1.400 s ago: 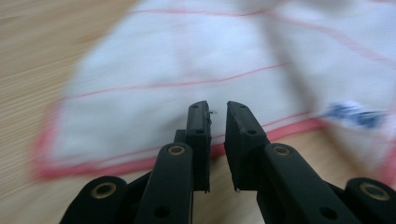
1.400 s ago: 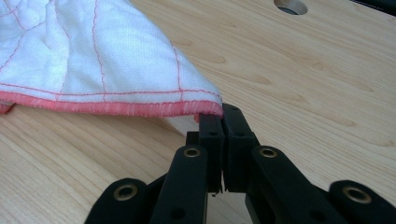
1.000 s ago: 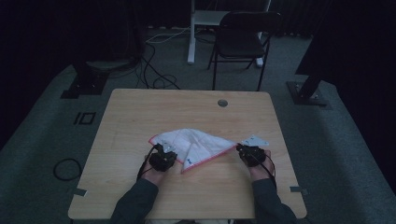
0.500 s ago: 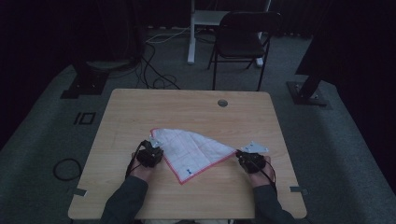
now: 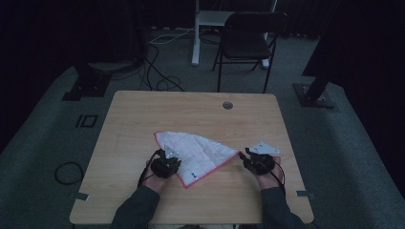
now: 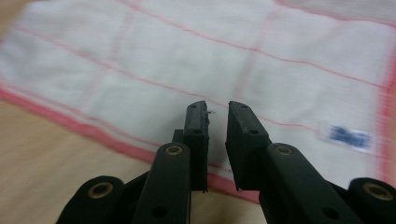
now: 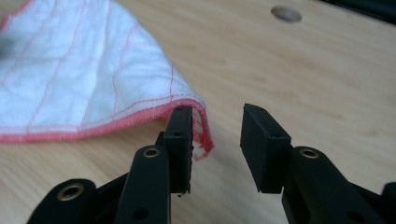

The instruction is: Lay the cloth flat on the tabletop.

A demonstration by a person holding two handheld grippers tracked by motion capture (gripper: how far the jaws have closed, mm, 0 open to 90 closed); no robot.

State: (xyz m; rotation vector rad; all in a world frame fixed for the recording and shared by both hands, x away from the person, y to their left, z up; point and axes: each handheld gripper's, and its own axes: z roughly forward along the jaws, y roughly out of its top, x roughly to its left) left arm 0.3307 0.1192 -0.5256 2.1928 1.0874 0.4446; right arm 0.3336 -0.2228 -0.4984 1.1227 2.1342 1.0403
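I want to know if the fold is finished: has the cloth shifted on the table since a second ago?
Yes. The cloth now lies flatter, its left corner farther left and farther from the table's round hole.

In the left gripper view, the white cloth with thin red lines and a red hem (image 6: 261, 60) runs past the top, left and right edges, and its small blue label (image 6: 348, 137) is too blurred to read. In the high view, the left tongs (image 5: 168, 155) cover part of its hem.
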